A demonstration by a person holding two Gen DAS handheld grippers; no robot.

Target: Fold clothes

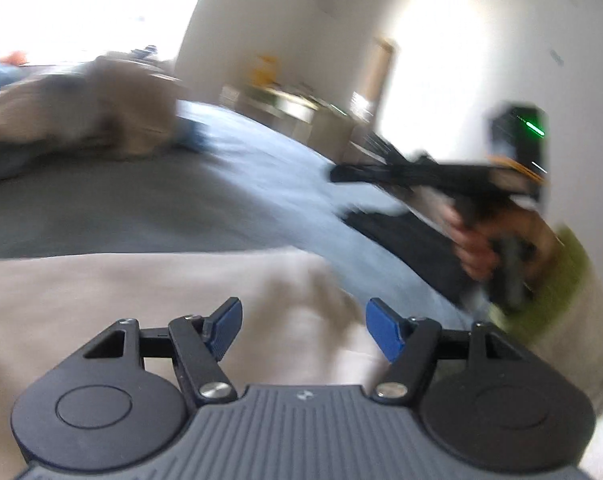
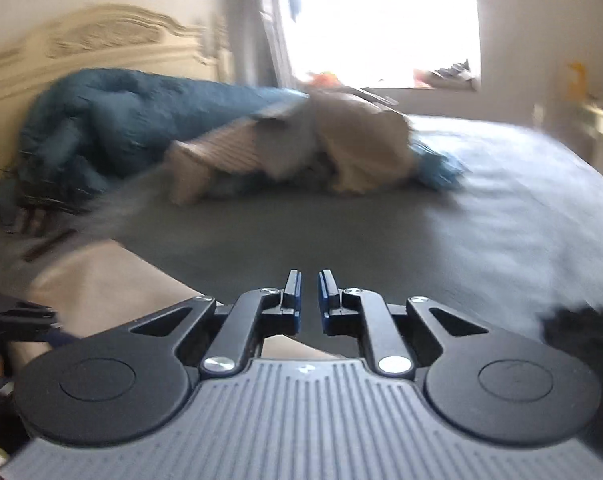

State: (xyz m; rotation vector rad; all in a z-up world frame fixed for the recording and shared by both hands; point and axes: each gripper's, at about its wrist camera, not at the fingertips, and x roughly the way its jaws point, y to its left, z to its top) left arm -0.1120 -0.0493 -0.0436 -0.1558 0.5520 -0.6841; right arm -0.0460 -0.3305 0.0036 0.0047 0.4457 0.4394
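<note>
Blue pads are seen set well apart on the left tool (image 1: 303, 326), with nothing between them; it is held above a pale beige garment (image 1: 141, 300) spread flat on the near part of the bed (image 1: 161, 216), probably so that an edge can be picked for the next fold. The right tool (image 2: 309, 294) is shown with its blue pads drawn almost together, a narrow slit left between them and no cloth caught there, so it is judged to be shut and empty. In the left view, the right tool is gripped by a hand (image 1: 489, 240) with a green sleeve (image 1: 561, 280) behind it, and is carried clear of the bed, pointing roughly level across it. A dark garment (image 1: 401, 236) lies on the grey sheet beneath that hand. Farther off, a heap of tan clothes (image 2: 301, 148) is piled against a teal quilt (image 2: 121, 120) near the carved headboard (image 2: 101, 44), apparently kept aside as unfolded work. Both views are blurred, so finer detail cannot be told.
</note>
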